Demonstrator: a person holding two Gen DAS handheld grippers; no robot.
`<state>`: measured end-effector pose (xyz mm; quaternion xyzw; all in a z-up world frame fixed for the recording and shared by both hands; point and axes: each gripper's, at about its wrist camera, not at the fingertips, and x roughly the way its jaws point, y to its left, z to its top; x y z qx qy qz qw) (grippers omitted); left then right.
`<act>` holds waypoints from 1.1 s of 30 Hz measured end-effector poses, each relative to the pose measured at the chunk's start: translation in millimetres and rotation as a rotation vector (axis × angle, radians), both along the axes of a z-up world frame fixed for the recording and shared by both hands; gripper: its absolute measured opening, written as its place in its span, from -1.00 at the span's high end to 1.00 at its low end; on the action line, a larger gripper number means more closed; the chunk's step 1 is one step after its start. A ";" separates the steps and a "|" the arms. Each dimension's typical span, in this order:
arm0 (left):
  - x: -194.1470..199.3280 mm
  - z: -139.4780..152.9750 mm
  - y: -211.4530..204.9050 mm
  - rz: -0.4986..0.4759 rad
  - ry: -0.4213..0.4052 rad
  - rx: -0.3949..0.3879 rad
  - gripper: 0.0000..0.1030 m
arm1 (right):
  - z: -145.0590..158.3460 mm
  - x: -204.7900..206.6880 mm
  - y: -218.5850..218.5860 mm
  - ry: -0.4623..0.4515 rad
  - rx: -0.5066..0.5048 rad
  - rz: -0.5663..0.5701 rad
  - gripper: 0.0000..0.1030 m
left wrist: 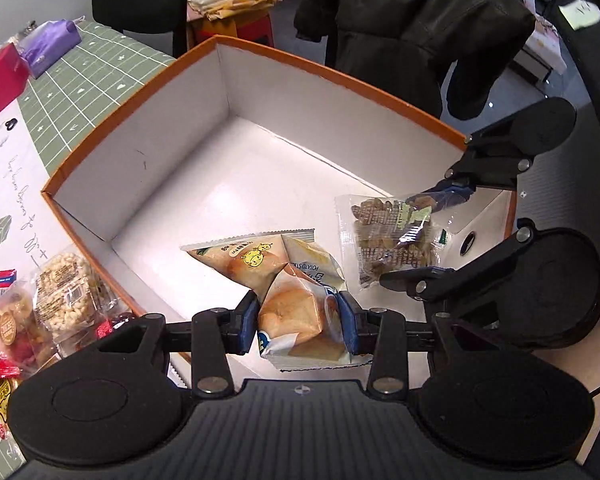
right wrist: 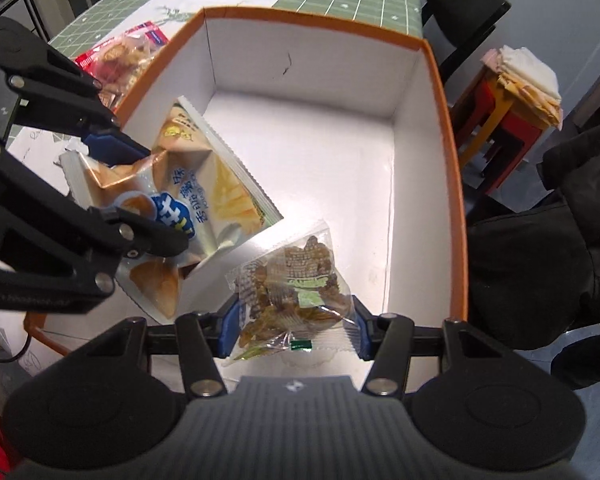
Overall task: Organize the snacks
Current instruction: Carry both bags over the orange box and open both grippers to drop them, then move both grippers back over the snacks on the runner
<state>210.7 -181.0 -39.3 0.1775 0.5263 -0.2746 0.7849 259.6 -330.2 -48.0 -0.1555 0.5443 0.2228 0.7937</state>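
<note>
An open orange box [left wrist: 148, 92] with a white inside stands on the table; it also shows in the right wrist view [right wrist: 452, 184]. My left gripper [left wrist: 299, 322] is shut on a beige potato-stick packet [left wrist: 284, 280] and holds it over the box's near side. My right gripper [right wrist: 294, 326] is shut on a clear packet of brown snacks [right wrist: 296, 280], also over the box. In the left wrist view the right gripper [left wrist: 428, 236] holds that clear packet [left wrist: 392, 236] at the right. In the right wrist view the left gripper [right wrist: 140, 196] holds the beige packet [right wrist: 204, 192] at the left.
More snack packets [left wrist: 56, 296] lie on the table left of the box, also in the right wrist view [right wrist: 120, 56]. A red box [left wrist: 2, 76] and a purple pouch [left wrist: 48, 44] sit on the green mat. A dark coat [left wrist: 412, 28], black chair [left wrist: 140, 0] and stool with cloths [right wrist: 516, 88] stand beyond.
</note>
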 end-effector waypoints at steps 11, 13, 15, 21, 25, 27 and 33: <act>11.5 -14.6 -13.6 -0.017 0.043 0.095 0.06 | -15.3 16.4 5.9 0.081 -0.015 0.037 -0.01; 12.0 -14.8 -13.7 -0.020 0.049 0.103 0.02 | -14.8 17.7 5.6 0.075 -0.025 0.033 -0.03; 12.5 -14.5 -14.3 -0.014 0.039 0.110 -0.09 | -14.9 18.9 5.0 0.075 -0.022 0.030 -0.04; 10.2 -3.0 -7.7 0.014 0.019 0.071 -0.45 | -4.8 11.5 4.1 0.033 -0.036 0.020 -0.16; 6.7 5.7 -1.4 0.031 0.021 0.031 -0.47 | 3.4 6.0 0.1 0.013 -0.019 -0.002 -0.17; 0.1 13.0 0.1 0.026 -0.009 0.030 -0.47 | 8.0 2.0 -0.3 -0.004 -0.008 -0.018 -0.17; -21.2 45.4 16.4 0.027 -0.113 0.027 -0.47 | 31.8 -18.9 10.1 -0.102 0.066 -0.065 -0.25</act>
